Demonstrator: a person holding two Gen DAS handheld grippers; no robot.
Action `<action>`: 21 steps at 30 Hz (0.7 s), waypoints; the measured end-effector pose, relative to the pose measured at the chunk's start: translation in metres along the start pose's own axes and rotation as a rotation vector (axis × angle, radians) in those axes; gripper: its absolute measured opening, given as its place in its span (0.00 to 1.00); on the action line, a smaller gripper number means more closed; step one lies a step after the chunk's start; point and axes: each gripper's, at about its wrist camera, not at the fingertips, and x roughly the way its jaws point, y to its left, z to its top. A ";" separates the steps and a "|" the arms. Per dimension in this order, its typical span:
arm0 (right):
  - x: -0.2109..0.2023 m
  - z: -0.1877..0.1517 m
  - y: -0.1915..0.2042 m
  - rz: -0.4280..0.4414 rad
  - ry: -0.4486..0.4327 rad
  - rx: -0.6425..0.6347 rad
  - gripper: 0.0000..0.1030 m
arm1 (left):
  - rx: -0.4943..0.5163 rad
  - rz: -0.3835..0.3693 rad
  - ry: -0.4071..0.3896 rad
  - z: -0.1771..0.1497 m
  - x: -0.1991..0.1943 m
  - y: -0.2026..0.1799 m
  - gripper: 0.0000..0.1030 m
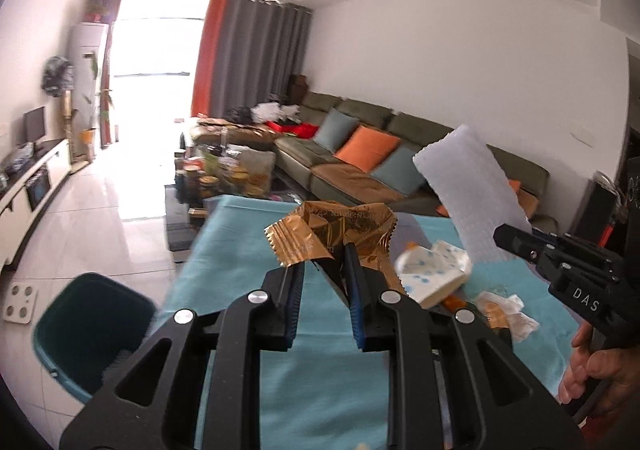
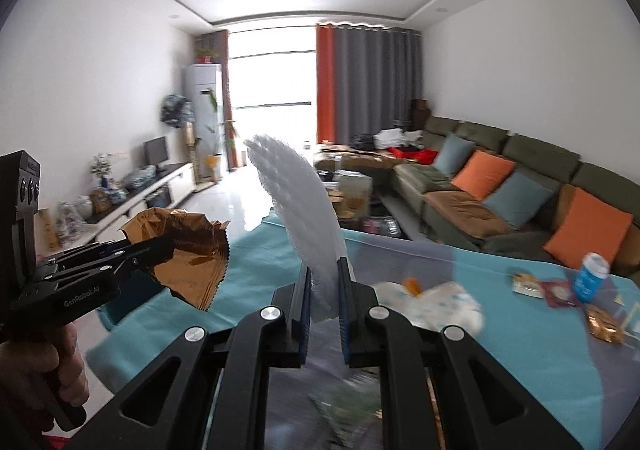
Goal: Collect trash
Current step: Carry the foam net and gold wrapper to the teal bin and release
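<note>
While both grippers carry a catch above the teal-covered table (image 1: 248,234), we head for the teal bin (image 1: 92,326) on the floor just off its left edge. Our left gripper (image 1: 326,262) is clamped on the gold wrapper (image 1: 340,230) — pinched near one crumpled end — and our right gripper (image 2: 324,278) is clamped on the white bubble wrap (image 2: 298,210), which stands tall and floppy. We judge it best to keep both grips firm until each piece hangs over the bin's mouth, then let go one at a time. More litter — crumpled tissue (image 1: 432,270) among it — waits mid-table.
</note>
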 end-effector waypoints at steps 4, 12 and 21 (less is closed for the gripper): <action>0.015 0.007 0.029 0.084 0.003 -0.026 0.10 | -0.023 0.085 -0.029 0.003 -0.023 0.029 0.20; 0.045 0.018 0.082 0.249 0.040 -0.069 0.10 | -0.075 0.228 -0.063 0.005 -0.062 0.081 0.20; 0.090 0.030 0.146 0.425 0.126 -0.072 0.10 | -0.126 0.364 -0.065 -0.003 -0.100 0.135 0.20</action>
